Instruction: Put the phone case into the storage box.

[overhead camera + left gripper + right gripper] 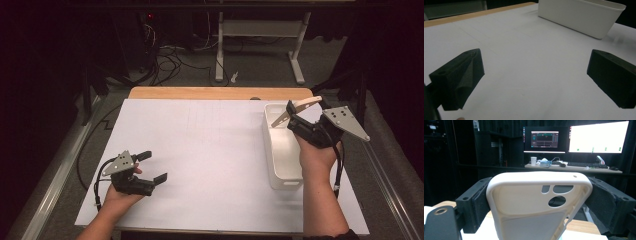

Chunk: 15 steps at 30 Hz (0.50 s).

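Note:
A cream phone case [536,205] with camera cut-outs sits clamped between the two black pads of my right gripper [537,195]. From above, that case [299,108] sticks out up and left over the white bin [281,150], held by the right gripper [296,116] above the bin's far end. My left gripper [151,166] rests low at the front left of the white sheet, jaws wide apart and nothing between them. Its own view shows the fingers [461,77] spread over bare sheet, the white bin [584,17] farther off.
A white sheet [210,150] covers the table, with a wooden edge [220,93] at the far side. Beyond stand a desk frame [260,30] and floor cables. The right gripper view looks out at monitors [596,137] and a desk.

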Each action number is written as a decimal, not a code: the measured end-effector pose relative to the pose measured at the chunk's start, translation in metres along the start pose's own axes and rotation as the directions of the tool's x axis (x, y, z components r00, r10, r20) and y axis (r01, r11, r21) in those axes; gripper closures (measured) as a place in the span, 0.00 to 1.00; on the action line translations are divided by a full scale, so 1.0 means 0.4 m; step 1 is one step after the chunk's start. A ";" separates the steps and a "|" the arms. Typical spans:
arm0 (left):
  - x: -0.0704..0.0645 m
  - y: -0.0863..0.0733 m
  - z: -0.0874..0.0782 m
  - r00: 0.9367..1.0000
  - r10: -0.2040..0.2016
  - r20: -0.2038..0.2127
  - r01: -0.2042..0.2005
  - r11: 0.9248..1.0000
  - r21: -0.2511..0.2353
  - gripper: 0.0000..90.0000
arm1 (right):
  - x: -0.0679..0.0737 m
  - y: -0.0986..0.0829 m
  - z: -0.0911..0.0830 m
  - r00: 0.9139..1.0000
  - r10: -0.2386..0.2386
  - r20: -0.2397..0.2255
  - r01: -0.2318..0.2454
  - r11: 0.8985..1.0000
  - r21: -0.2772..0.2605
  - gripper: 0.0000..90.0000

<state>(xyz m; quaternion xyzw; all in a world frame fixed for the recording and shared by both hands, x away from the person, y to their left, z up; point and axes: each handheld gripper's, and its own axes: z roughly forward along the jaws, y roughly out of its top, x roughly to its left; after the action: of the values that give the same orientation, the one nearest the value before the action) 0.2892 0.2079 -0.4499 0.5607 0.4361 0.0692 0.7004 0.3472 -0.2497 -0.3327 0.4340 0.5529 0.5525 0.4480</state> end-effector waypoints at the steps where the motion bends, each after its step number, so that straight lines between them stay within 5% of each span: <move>1: 0.000 0.000 0.000 1.000 -0.002 -0.001 0.002 1.000 -0.001 0.02 | 0.000 0.000 0.003 1.000 -0.002 0.001 0.002 1.000 0.002 0.14; 15: -0.004 -0.009 0.005 1.000 0.006 0.015 -0.007 1.000 0.027 0.02 | -0.012 -0.002 0.055 0.999 0.001 0.035 -0.002 0.999 0.035 0.14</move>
<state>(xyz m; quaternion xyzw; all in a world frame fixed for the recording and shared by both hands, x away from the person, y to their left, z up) 0.2881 0.2043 -0.4522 0.5721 0.4300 0.0612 0.6957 0.3696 -0.2494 -0.3333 0.4516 0.5543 0.5355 0.4495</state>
